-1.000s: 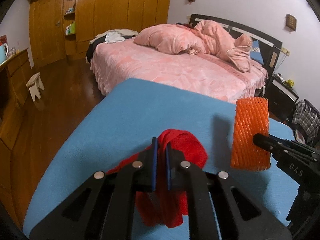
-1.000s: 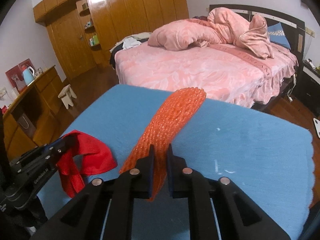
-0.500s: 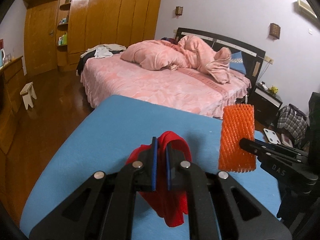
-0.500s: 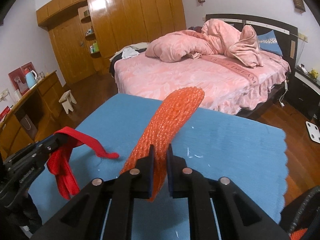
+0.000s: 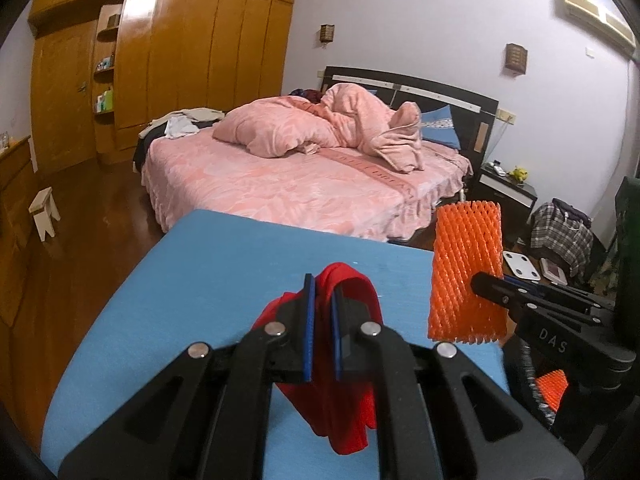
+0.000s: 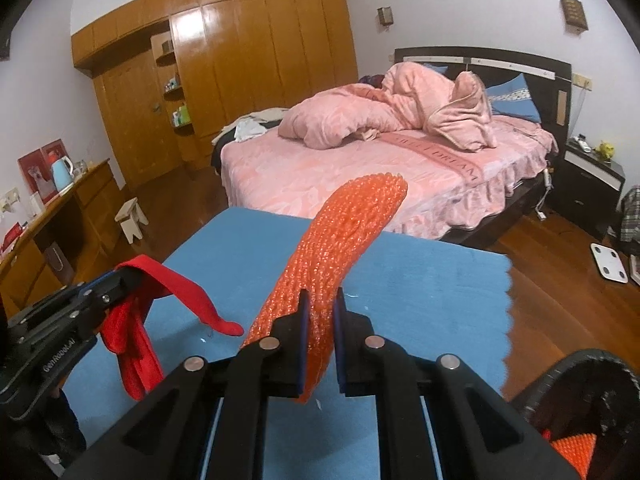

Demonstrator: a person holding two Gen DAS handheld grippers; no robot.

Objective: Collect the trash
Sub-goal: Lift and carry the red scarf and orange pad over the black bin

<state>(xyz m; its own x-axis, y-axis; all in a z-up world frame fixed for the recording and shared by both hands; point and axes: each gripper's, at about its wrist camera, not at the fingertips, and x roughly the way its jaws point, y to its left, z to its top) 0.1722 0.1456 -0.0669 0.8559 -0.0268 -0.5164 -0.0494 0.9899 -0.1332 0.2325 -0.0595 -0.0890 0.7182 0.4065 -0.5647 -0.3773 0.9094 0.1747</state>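
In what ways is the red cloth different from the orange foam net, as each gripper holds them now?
The red cloth is smooth fabric, while the orange foam net has an open mesh texture. The red cloth hangs limp and folded from the left gripper; the orange foam net keeps its shape and stands out stiffly from the right gripper. Both are clamped in shut grippers and lifted above the blue table cover.

Each of your wrist cameras sits just behind its hand-held gripper, looking forward and down along the fingers, close over the blue tabletop (image 5: pixel 208 280). Both face the pink bed (image 6: pixel 360 176) and wooden wardrobe (image 5: pixel 192 52), and each catches the other gripper at its edge
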